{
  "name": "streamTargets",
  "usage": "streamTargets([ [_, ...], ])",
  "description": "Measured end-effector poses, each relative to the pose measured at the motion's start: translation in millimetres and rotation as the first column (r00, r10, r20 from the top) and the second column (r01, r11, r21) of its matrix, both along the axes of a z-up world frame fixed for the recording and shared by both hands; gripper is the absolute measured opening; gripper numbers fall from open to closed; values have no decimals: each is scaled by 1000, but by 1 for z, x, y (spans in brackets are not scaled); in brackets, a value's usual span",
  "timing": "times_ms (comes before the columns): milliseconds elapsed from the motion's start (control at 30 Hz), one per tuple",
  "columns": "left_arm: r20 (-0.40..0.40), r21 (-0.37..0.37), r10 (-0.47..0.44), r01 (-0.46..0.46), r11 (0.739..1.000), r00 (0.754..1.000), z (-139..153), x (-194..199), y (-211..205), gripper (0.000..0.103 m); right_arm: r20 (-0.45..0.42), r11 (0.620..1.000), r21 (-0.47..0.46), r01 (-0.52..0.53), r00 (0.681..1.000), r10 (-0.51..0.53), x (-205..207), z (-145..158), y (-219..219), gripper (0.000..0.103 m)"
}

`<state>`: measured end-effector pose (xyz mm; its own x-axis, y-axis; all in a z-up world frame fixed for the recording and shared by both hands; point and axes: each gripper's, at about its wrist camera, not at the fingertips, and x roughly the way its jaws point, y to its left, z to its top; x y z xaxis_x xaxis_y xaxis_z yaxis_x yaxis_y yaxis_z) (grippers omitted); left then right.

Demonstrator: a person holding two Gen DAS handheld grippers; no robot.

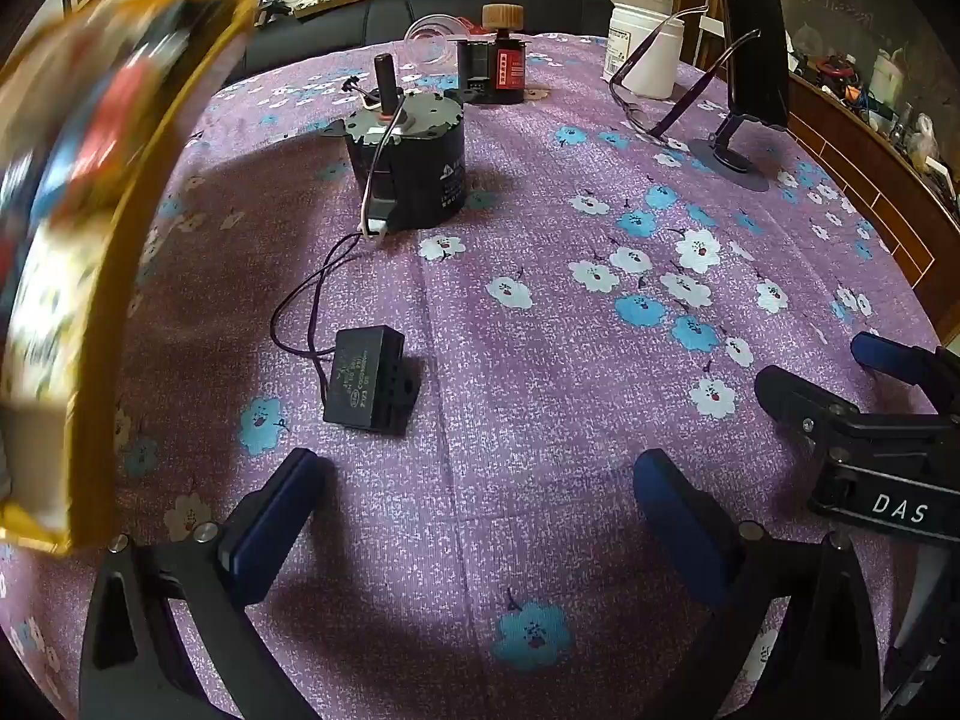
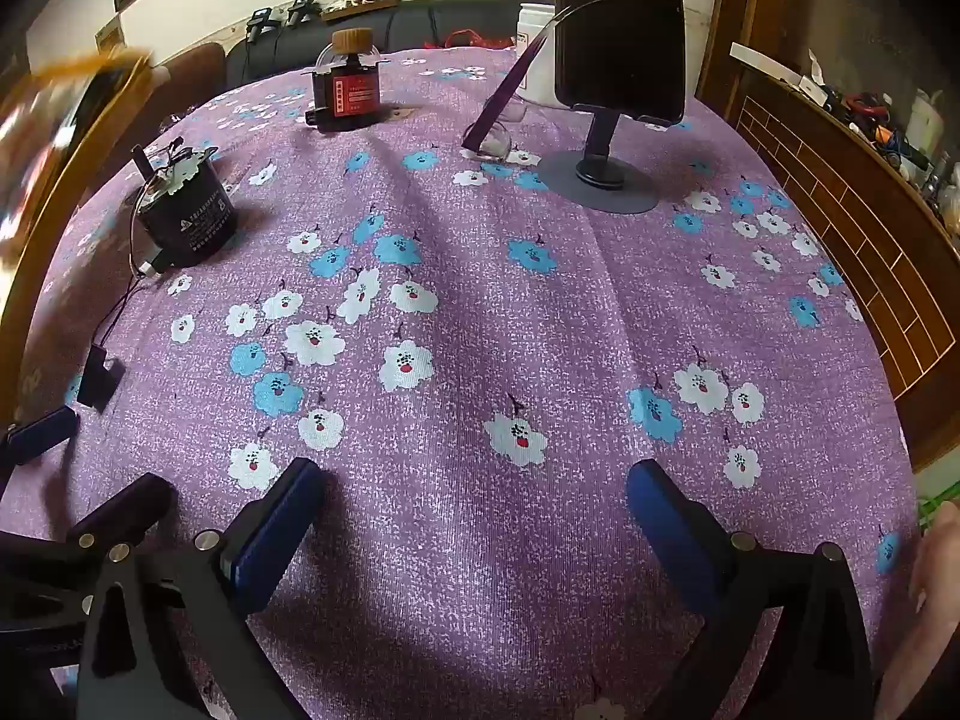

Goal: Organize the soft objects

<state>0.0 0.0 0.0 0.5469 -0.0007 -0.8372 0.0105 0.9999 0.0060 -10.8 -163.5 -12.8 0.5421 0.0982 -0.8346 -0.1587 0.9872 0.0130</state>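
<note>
Over the purple flowered cloth of the worktop [image 1: 540, 360], in the left wrist view, we see our left tongs [image 1: 474, 492] released and empty; a blurred yellow-edged printed packet [image 1: 90, 240] fills the left edge. In the right wrist view, our right tongs [image 2: 477, 498] gape empty, the packet [image 2: 54, 132] far left.

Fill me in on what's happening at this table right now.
Nothing is being held yet. The left gripper and the right gripper both hover over the flowered tablecloth with jaws wide open and empty. On the cloth sit a black motor wired to a small black box, a dark bottle with a red label, eyeglasses and a phone on a stand. A blurred yellow-edged object shows at the left; what it is cannot be told.
</note>
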Motion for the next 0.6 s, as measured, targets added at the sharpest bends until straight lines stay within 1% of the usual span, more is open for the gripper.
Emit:
streamTargets([
  [600, -1, 2, 0, 0, 1000, 1000, -1, -2, 2, 103, -2, 1000, 3, 0, 1000, 0, 0, 0, 0, 102],
])
